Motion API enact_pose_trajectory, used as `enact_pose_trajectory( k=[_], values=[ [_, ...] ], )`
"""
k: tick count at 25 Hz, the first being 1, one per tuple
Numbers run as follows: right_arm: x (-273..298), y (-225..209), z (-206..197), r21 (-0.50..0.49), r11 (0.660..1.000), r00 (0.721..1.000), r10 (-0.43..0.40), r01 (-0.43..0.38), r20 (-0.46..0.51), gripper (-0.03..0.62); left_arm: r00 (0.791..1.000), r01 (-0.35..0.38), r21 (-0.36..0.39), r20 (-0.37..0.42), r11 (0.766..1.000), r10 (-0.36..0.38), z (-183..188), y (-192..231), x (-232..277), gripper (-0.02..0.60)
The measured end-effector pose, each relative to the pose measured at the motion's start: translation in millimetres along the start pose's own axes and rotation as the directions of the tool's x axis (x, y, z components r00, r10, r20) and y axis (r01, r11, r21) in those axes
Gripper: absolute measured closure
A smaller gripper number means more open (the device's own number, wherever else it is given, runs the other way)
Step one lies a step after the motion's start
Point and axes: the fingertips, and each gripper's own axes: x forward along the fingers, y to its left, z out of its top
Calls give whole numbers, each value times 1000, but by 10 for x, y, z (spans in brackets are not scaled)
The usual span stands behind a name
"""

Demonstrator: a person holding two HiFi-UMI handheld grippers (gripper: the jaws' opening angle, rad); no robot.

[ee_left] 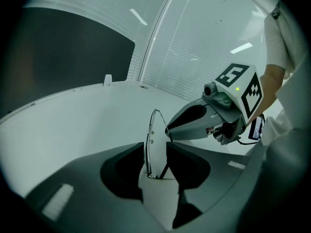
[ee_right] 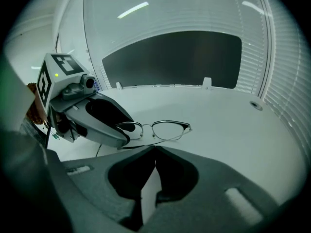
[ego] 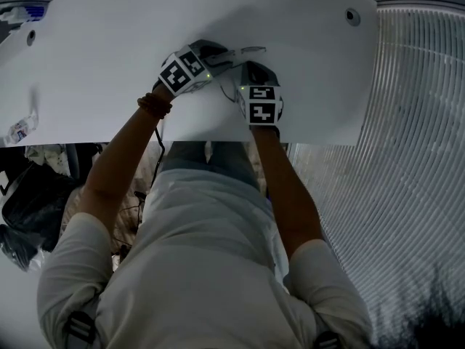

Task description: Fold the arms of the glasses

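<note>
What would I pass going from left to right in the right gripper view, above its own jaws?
left gripper → glasses → small white tab → round hole

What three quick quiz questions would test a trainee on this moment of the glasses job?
1. True or false: the jaws of the right tool stand wide apart.
2. Fill in: the jaws of the left tool stand either side of the ____.
3. The table is: A white, B brown, C green.
Key: 1 false; 2 glasses; 3 A.
</note>
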Motion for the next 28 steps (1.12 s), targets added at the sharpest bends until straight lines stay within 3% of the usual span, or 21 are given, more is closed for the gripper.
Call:
enact_pose_trajectory(
  k=[8,14,18,22,28],
  values=[
    [25,45,31,-31,999,1000,-7,7,-6,592,1000,8,-5,5,1000,-8,-9,-10,-37,439],
    [-355,-167,-210,55,997,998,-55,57,-25,592,1000,16,-37,7,999,-16,-36,-18,-67,451],
    [-626,152,-439,134,990,998,43,-36,-55,592,1000,11,-47,19,999,-10,-22,-6,-87,454],
    [-698,586,-553,152,979,987,145,-134,-64,592,1000,17,-51,21,999,-16,8,-18,-94,459],
    [-533,836,-618,132,975,978,190,-178,-88,592,1000,17,-46,15,999,-16,19,-11,-85,457]
  ],
)
